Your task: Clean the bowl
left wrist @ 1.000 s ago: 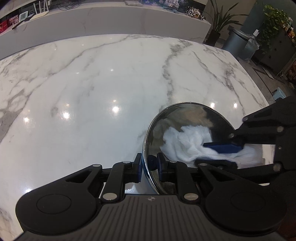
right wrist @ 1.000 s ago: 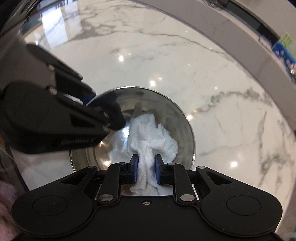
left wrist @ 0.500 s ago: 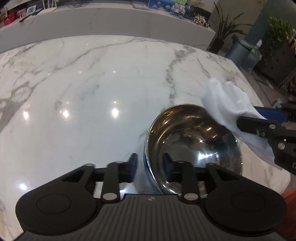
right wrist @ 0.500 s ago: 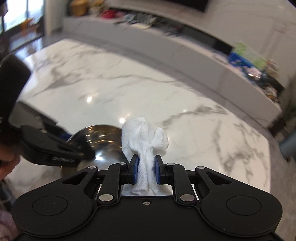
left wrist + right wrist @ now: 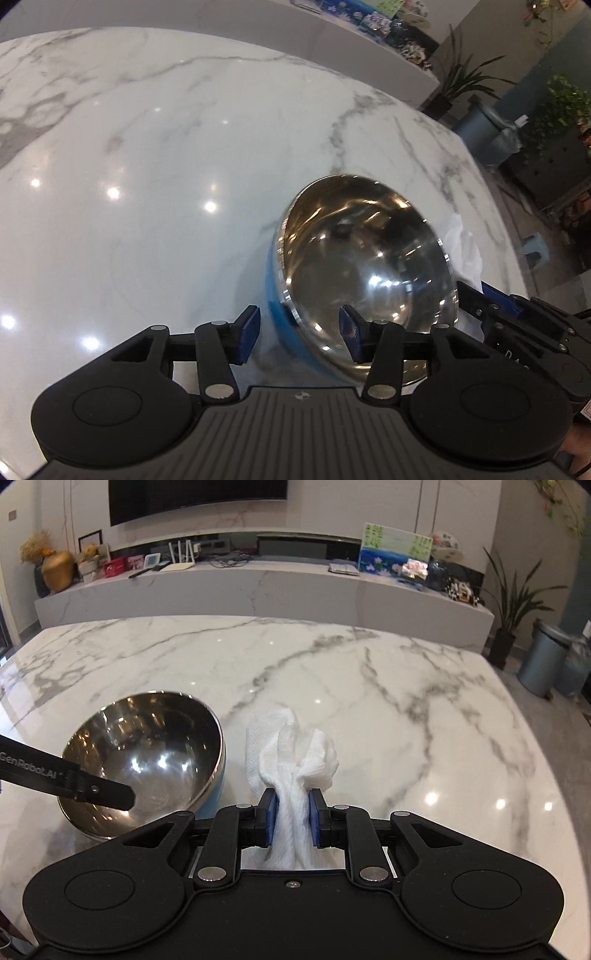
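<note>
Bowl [image 5: 147, 753] tilted on worktop [image 5: 406, 709], rim between spread left jaws; right gripper [image 5: 291, 821], pinching paper towel [image 5: 295, 746], just right of it.

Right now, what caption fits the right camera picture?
Right gripper holds white cloth beside shiny bowl.

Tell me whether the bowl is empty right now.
Empty. The bowl shows only bare shiny metal inside; the paper towel is outside it, clamped in the right gripper beside it.
</note>
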### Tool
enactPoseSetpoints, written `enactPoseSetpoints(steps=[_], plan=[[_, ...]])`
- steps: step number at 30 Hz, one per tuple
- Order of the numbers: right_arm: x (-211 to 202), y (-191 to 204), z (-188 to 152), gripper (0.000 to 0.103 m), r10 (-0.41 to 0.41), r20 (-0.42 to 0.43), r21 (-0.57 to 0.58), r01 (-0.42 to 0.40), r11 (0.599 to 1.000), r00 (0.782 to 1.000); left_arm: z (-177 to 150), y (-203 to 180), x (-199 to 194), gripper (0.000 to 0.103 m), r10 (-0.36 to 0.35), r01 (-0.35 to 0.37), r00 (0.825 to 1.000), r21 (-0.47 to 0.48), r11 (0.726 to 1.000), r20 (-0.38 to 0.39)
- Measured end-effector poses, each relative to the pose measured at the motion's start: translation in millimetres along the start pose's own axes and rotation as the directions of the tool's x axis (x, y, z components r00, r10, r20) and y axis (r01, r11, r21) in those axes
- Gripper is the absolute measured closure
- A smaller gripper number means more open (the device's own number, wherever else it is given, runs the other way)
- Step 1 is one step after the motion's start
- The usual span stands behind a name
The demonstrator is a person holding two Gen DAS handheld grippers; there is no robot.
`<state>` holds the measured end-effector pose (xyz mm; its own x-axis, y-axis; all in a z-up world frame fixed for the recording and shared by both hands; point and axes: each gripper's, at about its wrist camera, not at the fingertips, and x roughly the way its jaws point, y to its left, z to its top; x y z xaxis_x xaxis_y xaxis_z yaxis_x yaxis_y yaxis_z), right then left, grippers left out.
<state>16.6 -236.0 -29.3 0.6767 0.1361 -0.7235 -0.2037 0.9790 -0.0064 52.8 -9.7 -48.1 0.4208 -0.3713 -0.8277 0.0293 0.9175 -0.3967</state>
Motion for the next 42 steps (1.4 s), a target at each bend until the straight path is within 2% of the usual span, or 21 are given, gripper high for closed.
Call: enactPoseSetpoints(steps=[2, 4, 6, 9, 15, 20, 24, 28, 31, 33, 35, 37, 39, 40, 42], plan=[[3, 0, -3, 0.083, 0.001, 0.005, 0.005, -0.001, 1.0, 1.0, -1, 0, 0, 0.058, 0.0, 0.0, 1.0, -0.008, 1.0, -0.005], [2, 2, -7, 0.074, -0.009, 0.025, 0.01, 0.009, 1.0, 1.0, -3, -2, 0, 0.058, -0.004, 0.004, 1.0, -0.007, 1.0, -0.01], [-1, 3, -12, 0.052, -0.024, 0.06, 0.016, 0.023, 1.0, 0.998, -3, -4, 1, 0.057, -0.007, 0.007, 1.0, -0.009, 1.0, -0.007], [-5, 5, -22, 0.05, -0.049, 0.103, 0.021, 0.047, 0.999, 0.993, -5, -6, 2, 0.056, -0.008, 0.008, 1.0, -0.012, 1.0, -0.006], [-5, 4, -45, 0.051, -0.11, 0.131, 0.08, 0.1, 0.992, 0.985, -6, -9, 3, 0.054, -0.015, 0.015, 1.0, -0.018, 1.0, -0.007], [-5, 5, -54, 0.05, -0.076, 0.134, 0.162, 0.054, 0.985, 0.988, -7, -11, 4, 0.052, -0.018, 0.018, 1.0, -0.021, 1.0, -0.004], [0, 7, -54, 0.05, -0.107, 0.134, 0.202, 0.078, 0.976, 0.985, -7, -12, 3, 0.05, -0.016, 0.016, 1.0, -0.022, 1.0, -0.003], [-3, 2, -53, 0.05, -0.131, 0.134, 0.319, 0.082, 0.944, 0.982, -8, -12, 1, 0.049, -0.01, 0.01, 1.0, -0.019, 1.0, -0.004], [-18, 7, -50, 0.049, -0.155, 0.203, 0.302, 0.089, 0.949, 0.967, -8, -13, 0, 0.049, -0.006, 0.006, 1.0, -0.015, 1.0, -0.004], [-24, 14, -49, 0.049, -0.14, 0.239, 0.241, 0.081, 0.967, 0.961, -9, -13, 0, 0.048, -0.004, 0.004, 1.0, -0.014, 1.0, -0.006], [-23, 18, -50, 0.051, -0.117, 0.233, 0.199, 0.071, 0.977, 0.965, -9, -14, 1, 0.047, -0.004, 0.004, 1.0, -0.013, 1.0, -0.008], [-18, 20, -51, 0.059, -0.091, 0.208, 0.172, 0.055, 0.984, 0.974, -9, -14, 1, 0.047, -0.004, 0.004, 1.0, -0.011, 1.0, -0.01], [-12, 18, -52, 0.073, -0.082, 0.185, 0.158, 0.052, 0.986, 0.979, -10, -13, -1, 0.046, -0.002, 0.002, 1.0, -0.01, 1.0, -0.01], [-10, 18, -52, 0.077, -0.081, 0.183, 0.153, 0.053, 0.987, 0.98, -10, -13, -1, 0.046, 0.0, 0.0, 1.0, -0.011, 1.0, -0.009], [-9, 16, -52, 0.093, -0.077, 0.181, 0.147, 0.05, 0.988, 0.98, -10, -13, -1, 0.046, 0.003, -0.003, 1.0, -0.012, 1.0, -0.01]])
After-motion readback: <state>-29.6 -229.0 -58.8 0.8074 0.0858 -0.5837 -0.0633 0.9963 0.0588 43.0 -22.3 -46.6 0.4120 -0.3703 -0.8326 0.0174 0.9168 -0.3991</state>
